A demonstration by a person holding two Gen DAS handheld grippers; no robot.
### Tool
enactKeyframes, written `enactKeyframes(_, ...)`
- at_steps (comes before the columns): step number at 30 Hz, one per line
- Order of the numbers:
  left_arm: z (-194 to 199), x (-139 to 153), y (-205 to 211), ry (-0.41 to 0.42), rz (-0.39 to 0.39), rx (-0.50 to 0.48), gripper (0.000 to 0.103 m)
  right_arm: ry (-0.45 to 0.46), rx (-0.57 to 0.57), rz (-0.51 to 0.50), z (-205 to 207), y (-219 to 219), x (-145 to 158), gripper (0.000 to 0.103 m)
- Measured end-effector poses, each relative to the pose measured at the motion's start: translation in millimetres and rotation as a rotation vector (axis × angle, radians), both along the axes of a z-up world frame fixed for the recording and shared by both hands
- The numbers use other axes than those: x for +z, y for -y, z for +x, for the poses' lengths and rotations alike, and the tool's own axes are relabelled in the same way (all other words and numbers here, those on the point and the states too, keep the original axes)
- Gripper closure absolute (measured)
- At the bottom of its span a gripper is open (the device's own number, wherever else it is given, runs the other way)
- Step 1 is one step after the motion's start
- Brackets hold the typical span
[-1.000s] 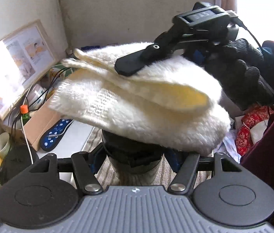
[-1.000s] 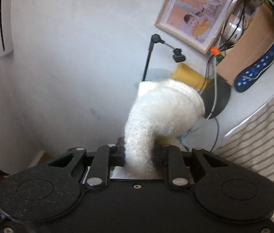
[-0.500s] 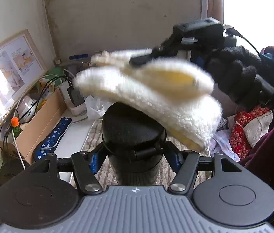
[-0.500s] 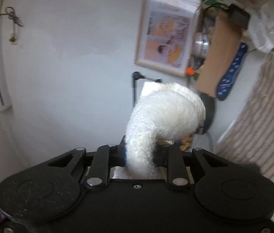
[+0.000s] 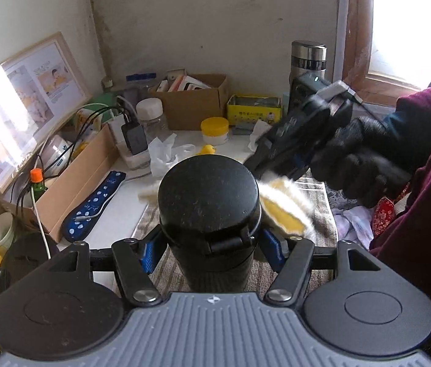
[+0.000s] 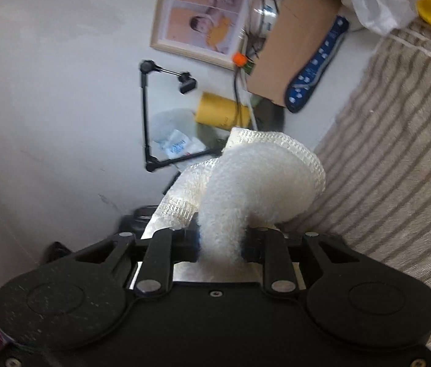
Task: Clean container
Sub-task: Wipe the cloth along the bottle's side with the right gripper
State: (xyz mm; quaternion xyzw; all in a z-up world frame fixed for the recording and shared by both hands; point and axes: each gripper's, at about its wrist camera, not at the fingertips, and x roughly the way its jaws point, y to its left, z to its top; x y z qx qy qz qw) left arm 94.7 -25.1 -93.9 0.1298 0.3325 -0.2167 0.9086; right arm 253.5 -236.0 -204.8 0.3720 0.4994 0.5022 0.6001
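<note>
The cloth has come off the top of the flask: a second ago it lay draped over the lid, hiding it, and now it hangs at the flask's right side, against the rim of the lid, with the whole black lid bare. So the wipe over the top looks done, and I judge the side wall to be next. The right gripper is clamped tight on the cloth, its 2 jaws pinching a thick white fold — the gloved hand has brought it down beside the flask. The left gripper has not moved; its jaws are narrow and closed on the flask just under the lid, holding it upright above the striped mat. Room is fair on the right, where only the mat and a sleeve lie near. On the left it is tighter: a cardboard box, cables and a blue strip sit close, and the left jaws themselves block part of the wall — a full turn of the cloth would likely foul them.
</note>
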Motion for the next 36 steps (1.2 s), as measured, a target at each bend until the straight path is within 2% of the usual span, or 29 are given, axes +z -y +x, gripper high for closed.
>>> enactKeyframes(3,2,1,3,-0.011,0.002,0.029,0.039,0.002,0.013,-0.072,5,-5,-16,0.082)
enactKeyframes(8,8,4,11,-0.055,-0.002,0.144,0.038,0.092,0.055,-0.251,9,-18,-36,0.082)
enactKeyframes(12,13,-2,25,-0.139,0.003,0.323,0.037,0.105,0.045,-0.255,7,-17,-43,0.082)
enactKeyframes(14,13,-4,30,-0.176,-0.018,0.393,0.037,0.112,0.042,-0.253,5,-15,-43,0.082)
enactKeyframes(18,7,2,23,-0.163,-0.130,0.533,0.037,0.117,0.048,-0.249,4,-12,-42,0.082)
enactKeyframes(20,9,5,19,-0.139,-0.123,0.551,0.037,0.131,0.062,-0.246,4,-15,-39,0.082)
enactKeyframes(22,10,7,17,-0.121,-0.091,0.525,0.038,0.143,0.076,-0.242,3,-18,-36,0.082)
enactKeyframes(24,12,9,12,-0.123,-0.071,0.437,0.038,0.152,0.084,-0.246,3,-19,-35,0.082)
enactKeyframes(28,17,11,6,-0.107,0.061,0.156,0.038,0.140,0.064,-0.203,4,-12,-32,0.082)
enactKeyframes(30,21,12,1,-0.115,0.092,0.027,0.038,0.116,0.043,-0.166,5,-7,-30,0.082)
enactKeyframes(32,25,11,-7,-0.115,0.081,-0.026,0.038,0.098,0.022,-0.130,6,-2,-27,0.082)
enactKeyframes(36,24,13,-15,-0.141,0.061,0.010,0.038,0.062,-0.020,-0.059,3,6,-19,0.082)
